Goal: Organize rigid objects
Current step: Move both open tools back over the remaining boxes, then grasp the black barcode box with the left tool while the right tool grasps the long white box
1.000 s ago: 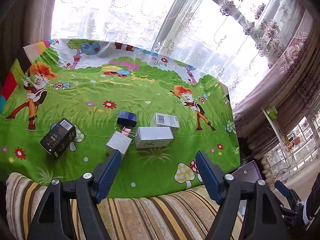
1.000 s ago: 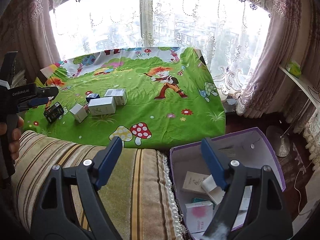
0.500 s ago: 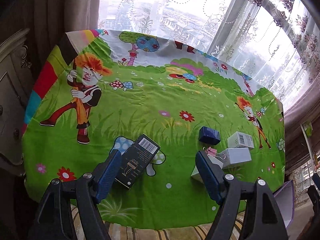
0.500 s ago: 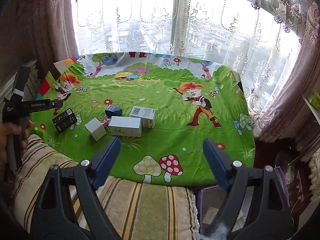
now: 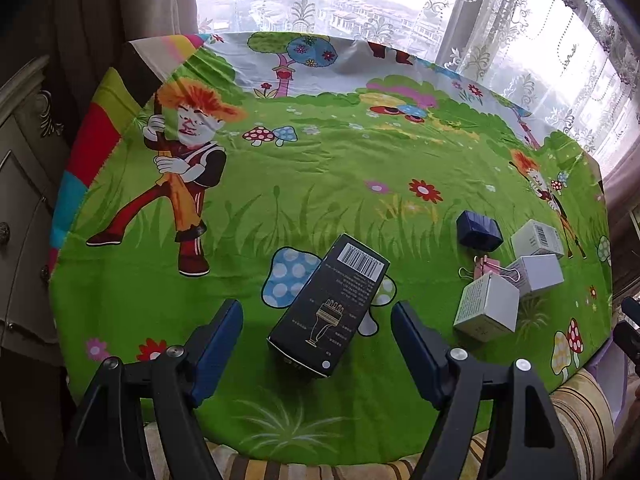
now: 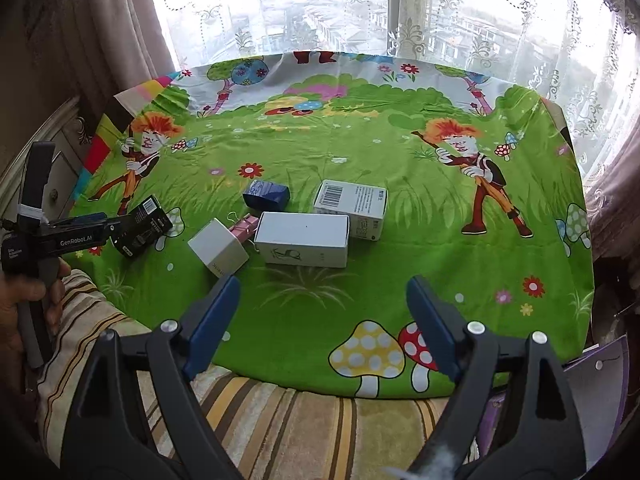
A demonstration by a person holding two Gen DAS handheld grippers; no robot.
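A black box with a barcode (image 5: 330,308) lies on the green cartoon cloth. My left gripper (image 5: 316,322) is open, its fingers on either side of the box's near end, not touching it. The same box shows in the right wrist view (image 6: 142,226) beside the left gripper (image 6: 116,230). To the right lie a small white cube box (image 6: 218,248), a long white box (image 6: 302,239), a white barcode box (image 6: 350,204), a dark blue box (image 6: 266,194) and a pink binder clip (image 6: 246,226). My right gripper (image 6: 320,312) is open and empty, near the cloth's front edge.
The green cloth (image 6: 400,152) covers a table by a curtained window. A striped cushion (image 6: 280,420) runs along the near edge. A purple bin corner (image 6: 600,364) sits low at the right. A cabinet (image 5: 20,200) stands at the left.
My left gripper has swung left and closed in until its fingers straddle the black box. My right gripper has swung left from over the purple bin toward the group of white boxes.
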